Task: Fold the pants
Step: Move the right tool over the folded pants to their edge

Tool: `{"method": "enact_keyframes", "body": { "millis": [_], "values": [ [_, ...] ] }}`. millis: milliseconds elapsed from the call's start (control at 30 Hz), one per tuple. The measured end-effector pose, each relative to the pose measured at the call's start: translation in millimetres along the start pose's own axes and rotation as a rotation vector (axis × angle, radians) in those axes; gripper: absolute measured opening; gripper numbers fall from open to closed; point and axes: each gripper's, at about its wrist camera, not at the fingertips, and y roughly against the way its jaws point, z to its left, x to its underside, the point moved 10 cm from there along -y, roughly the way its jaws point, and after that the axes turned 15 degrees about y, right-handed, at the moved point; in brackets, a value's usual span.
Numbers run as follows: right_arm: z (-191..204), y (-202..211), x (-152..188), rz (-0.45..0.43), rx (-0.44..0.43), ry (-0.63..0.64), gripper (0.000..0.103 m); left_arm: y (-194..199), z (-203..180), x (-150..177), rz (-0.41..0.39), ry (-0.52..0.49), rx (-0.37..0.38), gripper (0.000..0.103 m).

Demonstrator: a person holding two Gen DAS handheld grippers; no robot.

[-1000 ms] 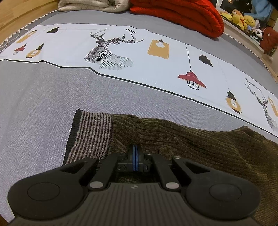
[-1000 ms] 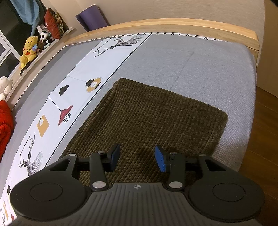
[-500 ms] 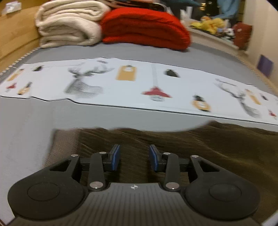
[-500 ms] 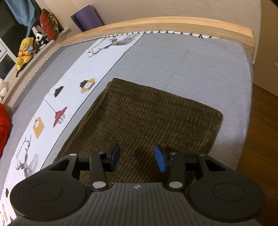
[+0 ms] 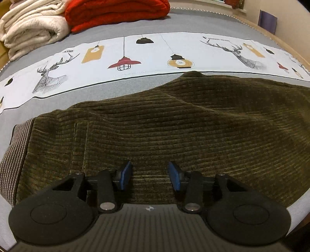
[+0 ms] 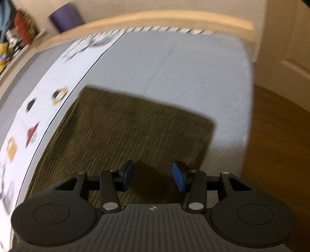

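Note:
Olive-brown corduroy pants (image 5: 174,124) lie folded lengthwise on the grey bed, with the striped waistband (image 5: 15,153) at the left. My left gripper (image 5: 149,175) is open and empty, just above the pants near the waist end. In the right wrist view the pants (image 6: 135,131) form a flat rectangle ending near the bed's foot. My right gripper (image 6: 153,176) is open and empty, hovering over the near part of the pants. That view is motion-blurred.
A white printed strip (image 5: 155,54) runs along the bed beyond the pants. Folded cream (image 5: 29,27) and red (image 5: 116,11) blankets lie at the head end. A wooden footboard (image 6: 155,17) and the bed edge over a wooden floor (image 6: 281,145) are on the right.
My left gripper opened, let go of the pants near the waistband, and swung right and up over them. My right gripper stayed open and shifted, blurring its view.

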Motion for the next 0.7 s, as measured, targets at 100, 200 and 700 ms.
{"method": "enact_keyframes", "body": {
  "millis": [100, 200, 700],
  "values": [
    [-14.3, -1.8, 0.2, 0.000, 0.025, -0.054, 0.046, 0.2, 0.1, -0.7, -0.003, -0.008, -0.005, 0.048],
    [-21.9, -2.7, -0.8, -0.004, 0.041, -0.070, 0.046, 1.4, -0.9, 1.1, -0.005, -0.009, -0.005, 0.048],
    [-41.3, -19.1, -4.5, 0.010, -0.105, -0.254, 0.075, -0.3, 0.1, -0.4, -0.001, 0.009, 0.009, 0.053]
  ]
}}
